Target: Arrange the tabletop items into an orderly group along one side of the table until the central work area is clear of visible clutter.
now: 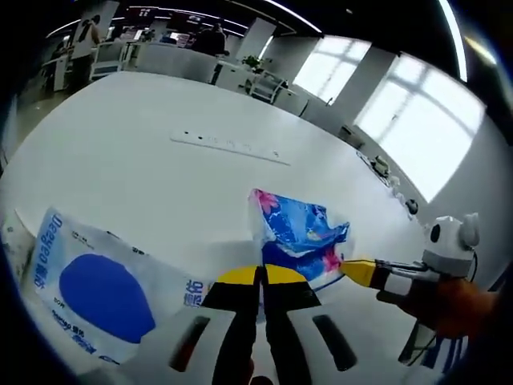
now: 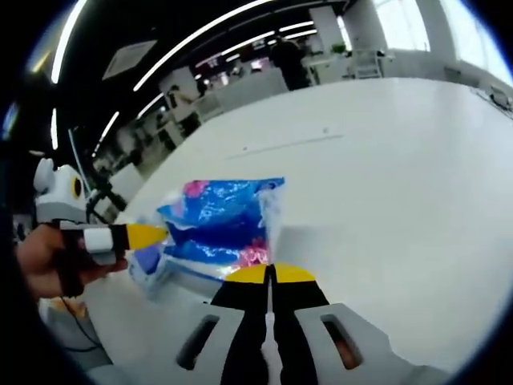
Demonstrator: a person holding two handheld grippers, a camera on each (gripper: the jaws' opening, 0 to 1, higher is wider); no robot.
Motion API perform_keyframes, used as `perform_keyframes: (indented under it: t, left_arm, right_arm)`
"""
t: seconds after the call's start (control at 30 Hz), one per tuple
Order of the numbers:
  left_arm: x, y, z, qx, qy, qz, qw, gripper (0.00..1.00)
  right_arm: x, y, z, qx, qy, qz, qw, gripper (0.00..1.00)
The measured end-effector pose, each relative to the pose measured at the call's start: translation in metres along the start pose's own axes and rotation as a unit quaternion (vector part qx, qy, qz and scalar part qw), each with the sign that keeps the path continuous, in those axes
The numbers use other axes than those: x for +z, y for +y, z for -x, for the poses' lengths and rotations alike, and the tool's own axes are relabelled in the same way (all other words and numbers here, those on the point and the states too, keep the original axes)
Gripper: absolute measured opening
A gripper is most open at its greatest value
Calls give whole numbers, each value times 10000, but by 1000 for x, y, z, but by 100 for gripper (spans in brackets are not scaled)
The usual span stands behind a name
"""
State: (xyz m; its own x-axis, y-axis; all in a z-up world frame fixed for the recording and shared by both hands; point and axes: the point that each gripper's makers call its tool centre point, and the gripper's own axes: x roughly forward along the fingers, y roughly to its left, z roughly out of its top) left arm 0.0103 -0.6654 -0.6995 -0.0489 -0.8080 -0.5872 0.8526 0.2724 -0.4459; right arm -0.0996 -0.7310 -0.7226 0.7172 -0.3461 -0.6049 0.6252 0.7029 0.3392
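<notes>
Blue-and-pink floral plastic wraps the tissue pack (image 1: 298, 233), which sits on the white tabletop (image 1: 144, 152) just ahead of both my tongs. My left tongs (image 1: 261, 277) have their yellow tips pressed together at the pack's near edge, seemingly nipping the wrapper, though I cannot tell for sure. My right tongs (image 2: 272, 275) are likewise pressed together against the pack (image 2: 220, 220) from the opposite side. I judge I am bracing it from two sides to drag it toward the edge. Beside the pack lies a white wipes packet with a blue oval (image 1: 88, 293). Beyond the pack, a slim strip (image 1: 228, 147) lies on the tabletop, then office desks and bright windows.
</notes>
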Motion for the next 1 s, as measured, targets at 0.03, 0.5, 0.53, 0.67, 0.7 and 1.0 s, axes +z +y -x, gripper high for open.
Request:
perform_keyframes:
  t: [0.03,0.5,0.53,0.67,0.7,1.0]
  left_arm:
    - [1,-2,-2,-14,12,-34,10000,0]
    - [-12,-17,-24,-136,257,-173,9994,0]
    - [-14,-18,-27,-152,274,-185,9993,0]
    - [-20,-21,-33,-171,357,-177,9991,0]
    - [-22,-22,-34,-173,391,-176,9989,0]
    - [-37,-20,-51,-163,570,9,9982,0]
  right_arm:
    - [2,-3,-1,-7,-7,-4,10000,0]
    - [-6,-31,2,-187,67,-114,9997,0]
    - [-6,-33,3,-208,53,-140,9997,0]
    - [-10,-41,3,-241,91,-179,9995,0]
    - [-11,-43,2,-252,105,-198,9994,0]
    - [-20,-55,0,-370,171,-301,9987,0]
